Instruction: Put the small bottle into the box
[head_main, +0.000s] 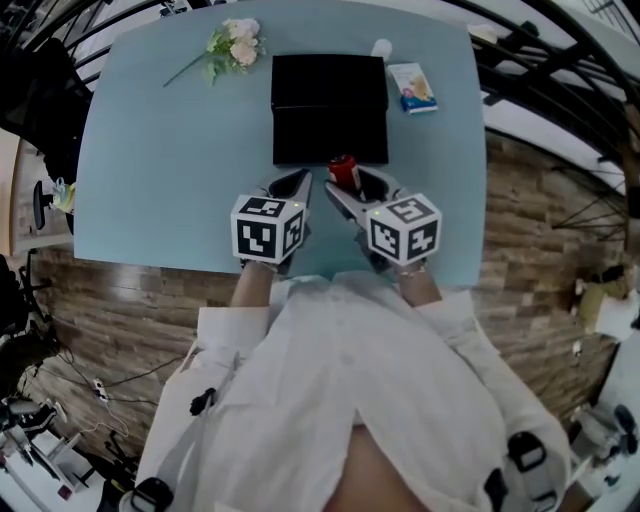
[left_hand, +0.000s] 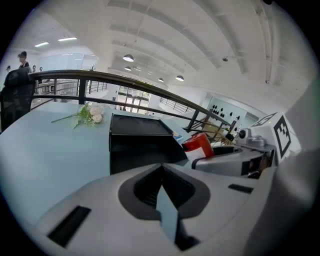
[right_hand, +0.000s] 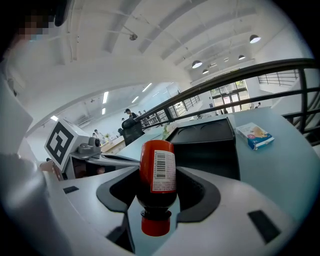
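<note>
A small red bottle (head_main: 343, 170) with a white barcode label and a red cap is held just in front of the black box (head_main: 300, 140). My right gripper (head_main: 347, 190) is shut on it. In the right gripper view the bottle (right_hand: 157, 170) lies along the jaws, cap towards the camera, with the box (right_hand: 210, 150) right behind it. My left gripper (head_main: 297, 184) hovers beside the right one, shut with nothing in it. In the left gripper view the jaws of the left gripper (left_hand: 161, 169) meet in a point before the box's front wall (left_hand: 135, 147), and the bottle (left_hand: 199, 144) shows at the right.
On the light blue table (head_main: 170, 170) a sprig of pale flowers (head_main: 232, 47) lies at the back left. A small printed carton (head_main: 412, 87) and a white round object (head_main: 381, 47) sit right of the box. Black railings curve round the table; its near edge is just under both grippers.
</note>
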